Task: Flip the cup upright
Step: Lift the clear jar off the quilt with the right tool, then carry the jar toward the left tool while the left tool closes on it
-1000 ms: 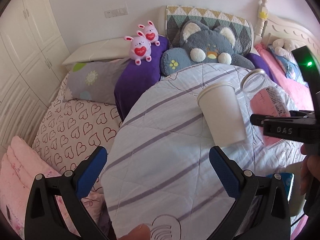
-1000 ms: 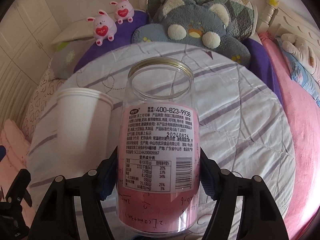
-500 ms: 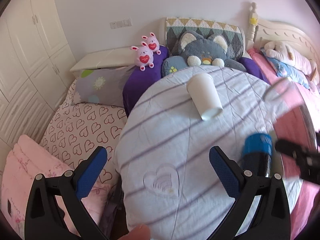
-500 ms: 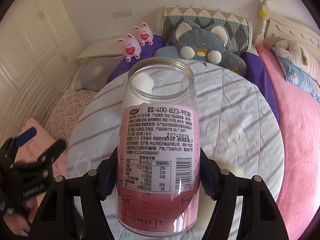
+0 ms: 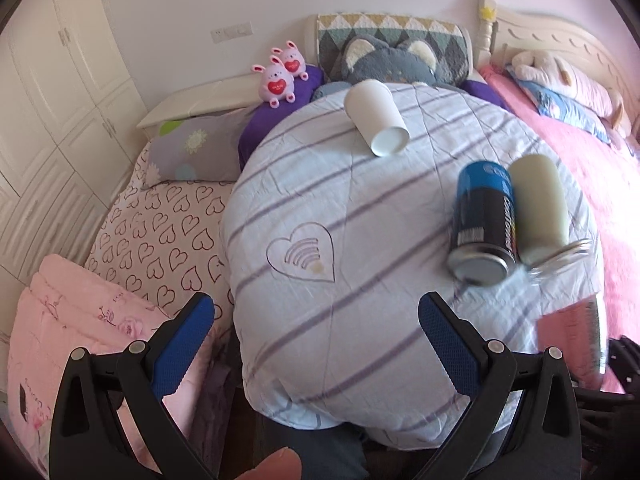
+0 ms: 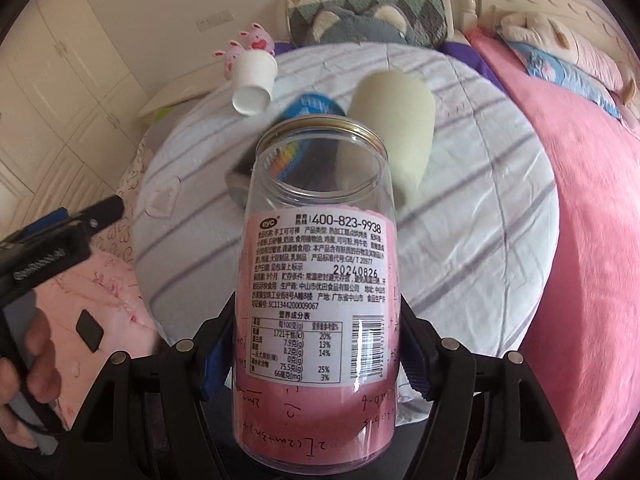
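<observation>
Your right gripper (image 6: 316,344) has its fingers clenched on the clear jar (image 6: 316,280); the left gripper (image 5: 316,336) is released. Tip the jar mouth-up before lowering it onto the table (image 5: 360,280), clear of the white cup (image 5: 376,118) lying at twelve o'clock.

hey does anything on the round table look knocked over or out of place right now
Yes. The white paper cup lies tipped on its side at the far edge; the blue can and cream cup lie side by side.

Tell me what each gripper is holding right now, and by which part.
The right gripper clamps the clear plastic jar around its lower body, by the label. The left gripper is open, holding nothing.
</observation>
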### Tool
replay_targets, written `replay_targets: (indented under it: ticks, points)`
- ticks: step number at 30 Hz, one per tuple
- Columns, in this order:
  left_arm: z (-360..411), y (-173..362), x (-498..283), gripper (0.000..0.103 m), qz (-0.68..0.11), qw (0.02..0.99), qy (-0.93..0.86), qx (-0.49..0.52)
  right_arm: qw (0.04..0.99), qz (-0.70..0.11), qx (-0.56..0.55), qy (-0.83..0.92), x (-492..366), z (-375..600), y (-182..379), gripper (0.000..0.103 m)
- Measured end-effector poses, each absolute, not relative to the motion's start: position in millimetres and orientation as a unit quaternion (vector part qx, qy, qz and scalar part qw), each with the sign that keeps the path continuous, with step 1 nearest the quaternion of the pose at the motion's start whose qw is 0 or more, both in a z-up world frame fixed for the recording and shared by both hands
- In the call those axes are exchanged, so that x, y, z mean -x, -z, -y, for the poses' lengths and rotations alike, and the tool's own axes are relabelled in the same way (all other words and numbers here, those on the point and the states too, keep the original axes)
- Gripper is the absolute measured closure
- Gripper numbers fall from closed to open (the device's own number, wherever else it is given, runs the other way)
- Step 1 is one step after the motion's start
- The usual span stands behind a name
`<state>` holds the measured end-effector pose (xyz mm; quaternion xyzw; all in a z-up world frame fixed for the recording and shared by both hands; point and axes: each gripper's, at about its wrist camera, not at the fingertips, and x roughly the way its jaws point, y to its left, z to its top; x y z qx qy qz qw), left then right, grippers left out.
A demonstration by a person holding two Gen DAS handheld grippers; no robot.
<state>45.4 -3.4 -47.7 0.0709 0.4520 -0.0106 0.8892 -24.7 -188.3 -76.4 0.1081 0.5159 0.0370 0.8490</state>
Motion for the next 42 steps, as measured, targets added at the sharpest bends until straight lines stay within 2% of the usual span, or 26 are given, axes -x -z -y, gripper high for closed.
replay_targets:
  ticks: [10, 13, 30, 42]
  points:
    - [8, 51, -36, 0.000, -0.455, 0.887, 0.011, -0.073, 0.845, -0.527, -0.093, -0.021, 7, 181, 98, 0.032]
    - [11, 51, -33, 0.000, -0.455, 0.887, 0.014, -0.075, 0.847, -0.523, -0.093, -0.017, 10, 184, 100, 0.019]
    - [24, 32, 2, 0.000, -0.440, 0.895, 0.016, -0.078, 0.883, -0.460, -0.092, -0.008, 54, 190, 63, 0.019]
    - [58, 34, 34, 0.000, -0.450, 0.889, 0.039, -0.080, 0.899, -0.421, -0.114, 0.031, 108, 236, 43, 0.019]
